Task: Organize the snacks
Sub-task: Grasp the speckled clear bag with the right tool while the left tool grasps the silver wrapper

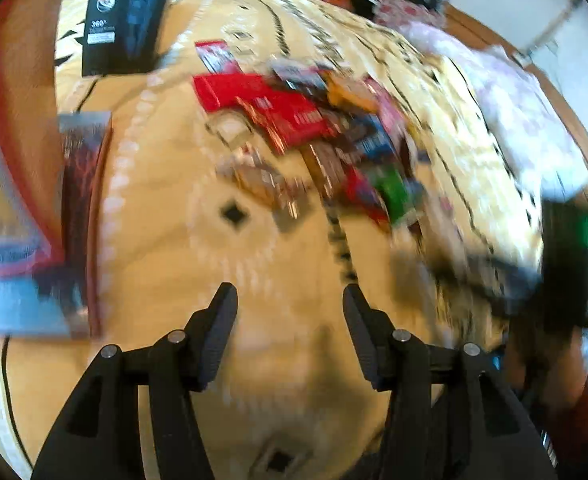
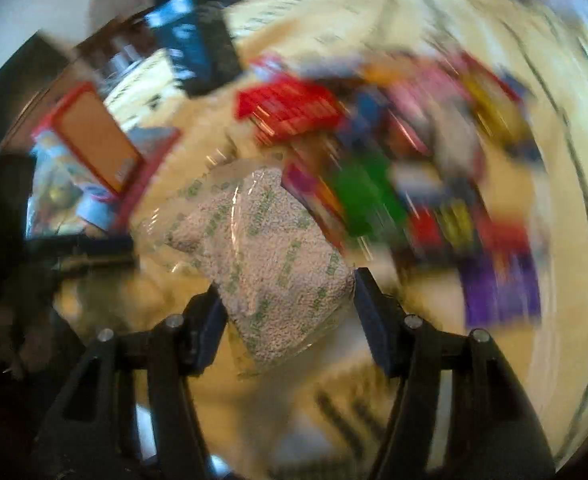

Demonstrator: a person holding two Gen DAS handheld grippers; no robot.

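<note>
A heap of snack packets point(image 1: 334, 140) lies on a yellow patterned cloth point(image 1: 166, 248); a red box point(image 1: 262, 104) lies at its near left. My left gripper point(image 1: 290, 300) is open and empty, above bare cloth short of the heap. In the right wrist view the same heap point(image 2: 394, 152) is blurred. My right gripper point(image 2: 288, 292) has its jaws wide apart around a clear bag of small white pellets point(image 2: 270, 248); the bag sits between the fingers, and whether they press it I cannot tell.
A black shaver box point(image 1: 122, 16) stands at the far left of the cloth. A red-rimmed tray point(image 2: 94, 140) with boxes sits left. A pink-white cloth point(image 1: 514, 104) lies at the right. A blue and black box point(image 2: 194, 40) stands behind the heap.
</note>
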